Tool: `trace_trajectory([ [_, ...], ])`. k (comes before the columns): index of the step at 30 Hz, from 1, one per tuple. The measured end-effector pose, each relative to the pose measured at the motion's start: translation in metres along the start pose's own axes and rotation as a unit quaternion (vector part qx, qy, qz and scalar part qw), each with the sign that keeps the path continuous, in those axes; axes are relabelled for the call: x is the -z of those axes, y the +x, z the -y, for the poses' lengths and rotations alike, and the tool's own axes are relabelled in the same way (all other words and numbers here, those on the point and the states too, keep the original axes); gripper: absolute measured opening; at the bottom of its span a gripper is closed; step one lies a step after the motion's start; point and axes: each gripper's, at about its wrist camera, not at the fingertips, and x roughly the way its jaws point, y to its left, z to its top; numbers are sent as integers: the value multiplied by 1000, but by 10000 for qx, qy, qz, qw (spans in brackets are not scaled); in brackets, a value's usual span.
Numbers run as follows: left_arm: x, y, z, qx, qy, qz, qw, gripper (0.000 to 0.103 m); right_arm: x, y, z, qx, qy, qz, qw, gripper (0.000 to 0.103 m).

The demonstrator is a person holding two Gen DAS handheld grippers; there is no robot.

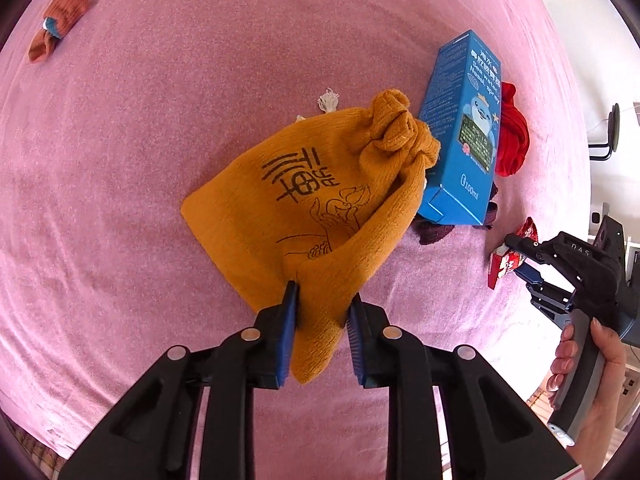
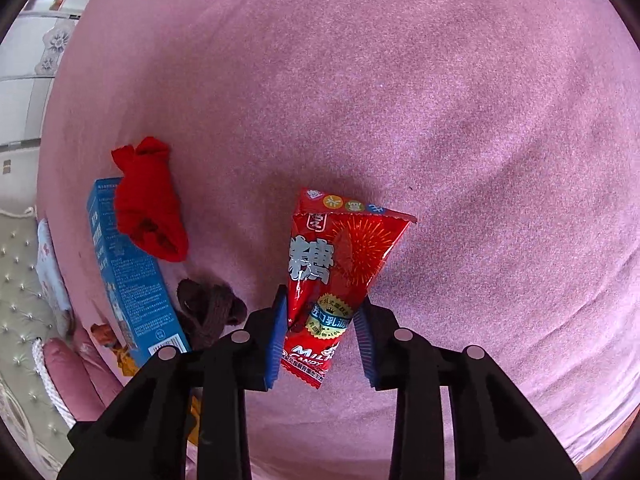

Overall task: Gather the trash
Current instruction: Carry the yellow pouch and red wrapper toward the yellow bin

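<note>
My left gripper (image 1: 324, 300) is shut on the near edge of an orange drawstring bag (image 1: 320, 200) with black print, lying on the pink bedspread (image 1: 160, 160). My right gripper (image 2: 322, 304) is shut on a red milk candy wrapper (image 2: 332, 264); it also shows at the right of the left wrist view (image 1: 510, 258), held by the right gripper (image 1: 516, 256). A blue nasal spray box (image 1: 464, 132) lies just right of the bag and shows in the right wrist view (image 2: 132, 280).
A red sock (image 2: 150, 216) leans on the blue box, and a dark brown sock (image 2: 210, 312) lies beside it. An orange-brown sock (image 1: 58, 20) lies far left. A tufted headboard (image 2: 20, 280) and a pink pillow (image 2: 84, 380) are at the bed's left edge.
</note>
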Motion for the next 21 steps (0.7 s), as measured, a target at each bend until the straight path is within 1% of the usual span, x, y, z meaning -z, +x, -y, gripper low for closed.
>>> trace_trajectory([
  [5, 30, -15, -6, 147, -71, 46, 9999, 22, 39, -8, 10, 83, -577, -147, 9982, 30],
  [10, 70, -25, 6, 242, 45, -26, 9997, 22, 91, -21, 25, 14, -1047, -315, 9940, 30],
  [15, 121, -25, 13, 329, 190, -141, 9992, 22, 146, -40, 36, -242, -1340, -400, 9899, 30],
  [17, 141, -26, 18, 356, 307, -196, 9987, 21, 164, -44, 36, -321, -1414, -414, 9886, 30],
  [21, 174, -25, 27, 388, 532, -270, 9975, 20, 195, -53, 48, -378, -1527, -392, 9868, 30],
])
